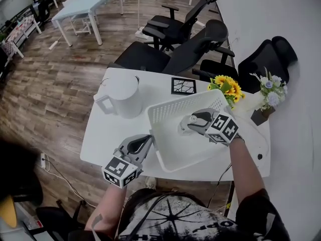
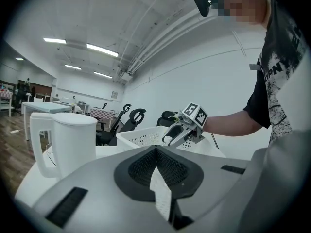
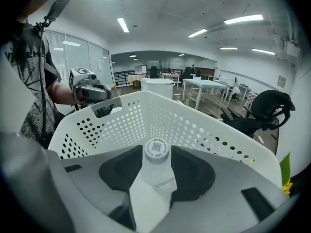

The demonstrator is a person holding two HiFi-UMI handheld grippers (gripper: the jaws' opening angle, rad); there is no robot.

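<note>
At centre frame of the head view, my right tongs [image 1: 193, 123] are grasping a clear bottle [image 3: 156, 171] just under its white cap, both pads pressing on the neck. The bottle is sitting inside the white perforated basket [image 1: 173, 109], above its floor and apart from the walls.

At lower left, my left tongs [image 1: 145, 142] are clenched at the basket's near rim. A white sliver is showing between the pads, and I am reading it as that rim pinched.

Judgement: the neck looks narrow and smooth, so I am aiming for an even squeeze with the bottle level. I am also bracing the rim so the basket is not sliding on the bench [image 1: 100, 139].

Around:
- A white jug [image 1: 123, 94] is standing just beside the basket's upper-left corner, close enough to bump.
- A marker card [image 1: 183, 86] is lying beyond the far wall, and sunflowers [image 1: 226, 87] are standing there too.
- Office chairs [image 1: 170, 54] are crowding the bench's top edge.
</note>
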